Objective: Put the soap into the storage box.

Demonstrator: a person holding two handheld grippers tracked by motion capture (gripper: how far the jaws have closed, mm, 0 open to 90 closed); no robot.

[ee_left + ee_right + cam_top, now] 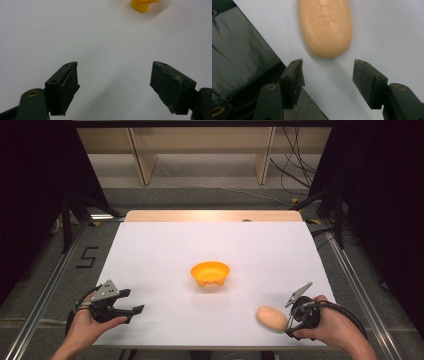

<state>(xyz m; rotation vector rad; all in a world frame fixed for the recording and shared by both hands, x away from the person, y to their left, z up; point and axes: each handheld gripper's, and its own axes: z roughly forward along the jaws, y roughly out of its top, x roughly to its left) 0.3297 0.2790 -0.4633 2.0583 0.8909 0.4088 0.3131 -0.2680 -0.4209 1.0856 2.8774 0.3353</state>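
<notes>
**Desk:** What is the right gripper doing at the near edge of the white table?

**Photographer:** It is lined up on a tan, loaf-shaped object. Its jaws are spread wide with nothing between them. In the right gripper view the object lies just ahead of the fingertips, apart from them, a strip of bare table between.

**Desk:** Which way does it run?

**Photographer:** Lengthwise away from the tool. Its long axis points along the jaws' own line, rounded end nearest, so the jaws stand either side of its narrow width. A straight push forward looks like what the grasp calls for, though the spread seems only a little wider than the object.

**Desk:** And the left gripper?

**Photographer:** Also wide apart and empty, held low over bare table. The orange bowl sits ahead of it and off to its right, well apart; in the left gripper view the bowl shows at the top edge. The object lies far across from that hand, so the right is clearly the nearer one.
</notes>
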